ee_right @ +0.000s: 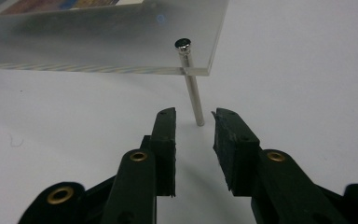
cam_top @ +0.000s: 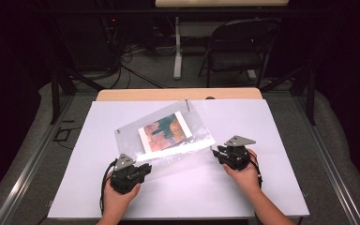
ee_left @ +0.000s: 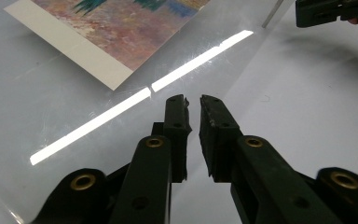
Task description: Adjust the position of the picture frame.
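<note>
Spanning most of the high view, a white table [cam_top: 243,187] carries a clear acrylic frame [cam_top: 197,123] lying askew near its middle, one corner toward the far edge. Sandwiched in the frame is a print [cam_top: 163,131] with a white border, painted in reddish, orange and teal patches. A person's two hands come in from the near edge, one at each near corner of the frame.

At the frame's near left corner, the left gripper [ee_left: 194,103] sits low over the clear sheet, its jaws drawn almost together with only a thin gap between the tips; whether the sheet's edge is nipped in that gap cannot be told. A bright strip of glare [ee_left: 121,109] runs across the acrylic just ahead of the tips.

At the frame's near right corner, the right gripper [ee_right: 194,116] holds its jaws apart, pinching nothing. Just beyond them a thin metal pin [ee_right: 192,88] stands upright on the table, passing through the corner of the sheet, its dark round head on top.
</note>
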Action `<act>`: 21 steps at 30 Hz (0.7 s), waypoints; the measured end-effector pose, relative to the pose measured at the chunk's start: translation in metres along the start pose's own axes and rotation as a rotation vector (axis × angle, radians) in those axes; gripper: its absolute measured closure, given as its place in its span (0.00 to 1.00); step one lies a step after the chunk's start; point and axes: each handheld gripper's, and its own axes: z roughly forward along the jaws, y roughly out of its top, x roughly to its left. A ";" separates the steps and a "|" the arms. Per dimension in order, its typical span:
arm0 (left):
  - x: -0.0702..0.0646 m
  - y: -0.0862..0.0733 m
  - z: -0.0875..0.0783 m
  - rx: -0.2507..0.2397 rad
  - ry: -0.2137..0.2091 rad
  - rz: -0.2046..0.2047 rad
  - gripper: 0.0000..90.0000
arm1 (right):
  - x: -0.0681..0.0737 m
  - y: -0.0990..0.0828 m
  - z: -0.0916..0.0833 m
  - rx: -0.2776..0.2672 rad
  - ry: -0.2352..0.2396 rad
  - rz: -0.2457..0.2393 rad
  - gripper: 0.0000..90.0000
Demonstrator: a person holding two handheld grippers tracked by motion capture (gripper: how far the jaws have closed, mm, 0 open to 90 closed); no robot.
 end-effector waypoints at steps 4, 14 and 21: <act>-0.002 0.002 0.005 0.006 -0.013 -0.004 0.97 | 0.000 0.003 0.011 0.020 0.011 -0.013 0.77; -0.012 0.000 0.016 0.055 -0.045 0.032 1.00 | 0.004 0.011 0.032 0.020 0.001 -0.038 0.79; -0.012 -0.004 0.020 0.058 -0.062 0.029 1.00 | 0.005 0.012 0.039 0.018 -0.016 -0.047 0.84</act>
